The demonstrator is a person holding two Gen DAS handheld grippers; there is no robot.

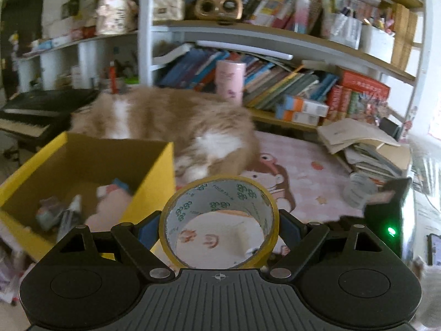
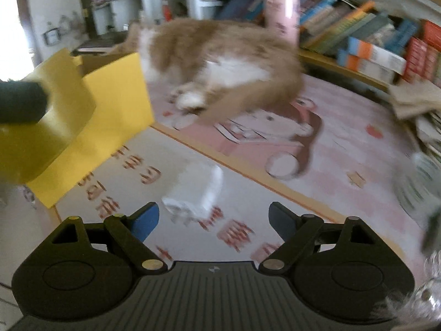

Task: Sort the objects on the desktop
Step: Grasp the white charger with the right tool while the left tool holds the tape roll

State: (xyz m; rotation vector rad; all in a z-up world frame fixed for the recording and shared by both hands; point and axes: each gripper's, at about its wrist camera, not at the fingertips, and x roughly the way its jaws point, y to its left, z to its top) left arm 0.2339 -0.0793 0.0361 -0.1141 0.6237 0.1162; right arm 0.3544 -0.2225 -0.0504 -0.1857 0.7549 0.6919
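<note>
Yellow-edged roll of clear packing tape [image 1: 219, 222], bore facing the camera, sits clamped between left gripper [image 1: 219, 230] pads, just right of open yellow cardboard box [image 1: 150, 190]. Right gripper [image 2: 213, 222] is spread wide and empty, crumpled white paper scrap [image 2: 197, 195] lying just beyond its tips, right of the box.

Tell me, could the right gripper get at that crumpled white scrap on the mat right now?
Probably yes. The right gripper is open and empty, and the crumpled white scrap lies just ahead of its fingers on the pink cartoon mat. The fluffy orange-and-white cat lies farther back, not between them.
</note>
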